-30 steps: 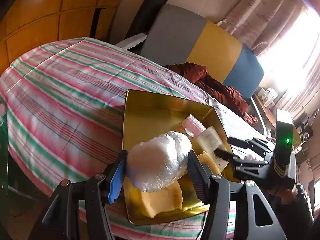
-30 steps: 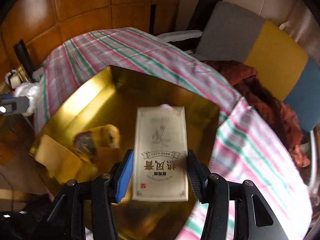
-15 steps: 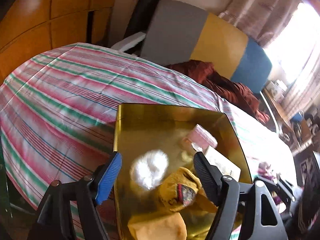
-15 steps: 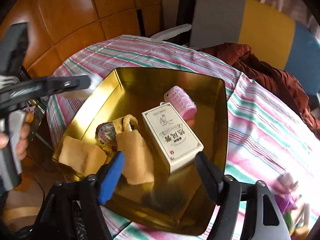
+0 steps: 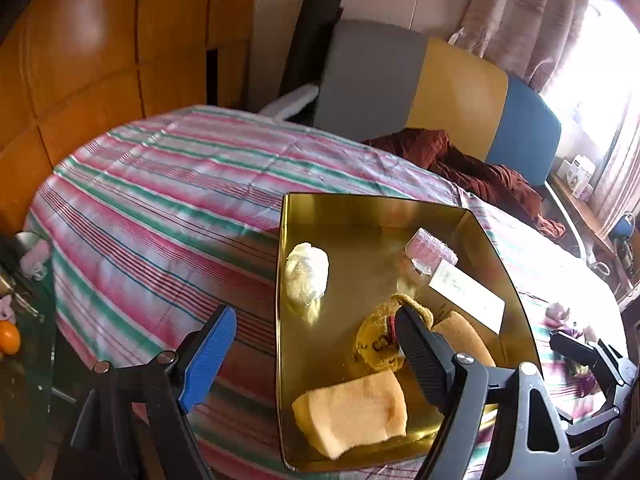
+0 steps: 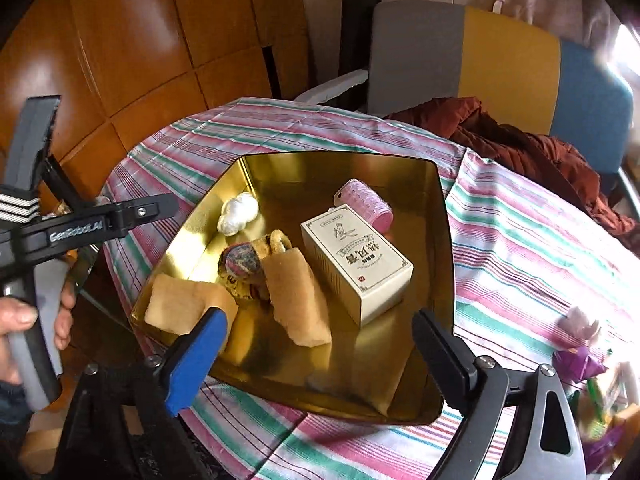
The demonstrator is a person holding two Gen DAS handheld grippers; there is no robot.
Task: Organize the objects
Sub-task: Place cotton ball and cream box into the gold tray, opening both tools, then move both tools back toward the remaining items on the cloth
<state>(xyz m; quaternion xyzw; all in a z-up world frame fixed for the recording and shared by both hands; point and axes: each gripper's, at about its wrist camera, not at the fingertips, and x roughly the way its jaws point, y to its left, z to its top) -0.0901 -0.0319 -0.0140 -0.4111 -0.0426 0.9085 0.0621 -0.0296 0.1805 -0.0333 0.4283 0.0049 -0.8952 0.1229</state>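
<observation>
my left gripper [image 5: 316,344] hangs with jaws wide and nothing between them, its blue pad over the striped tablecloth [image 5: 160,208] and its black pad over the gold tray [image 5: 360,204]. my right gripper [image 6: 316,344] is just as wide and bare above the tray's near rim. ahead of both, inside the tray: a white plastic-wrapped ball [image 6: 238,213] toward the far left corner, a pink hair roller [image 6: 366,206] at the back touching a white printed box [image 6: 356,262], a yellow knitted pouch [image 6: 248,262] in the middle, and two pale orange sponges [image 6: 296,300] nearest my fingers. purple bits [image 6: 580,364] lie on the cloth to my right
</observation>
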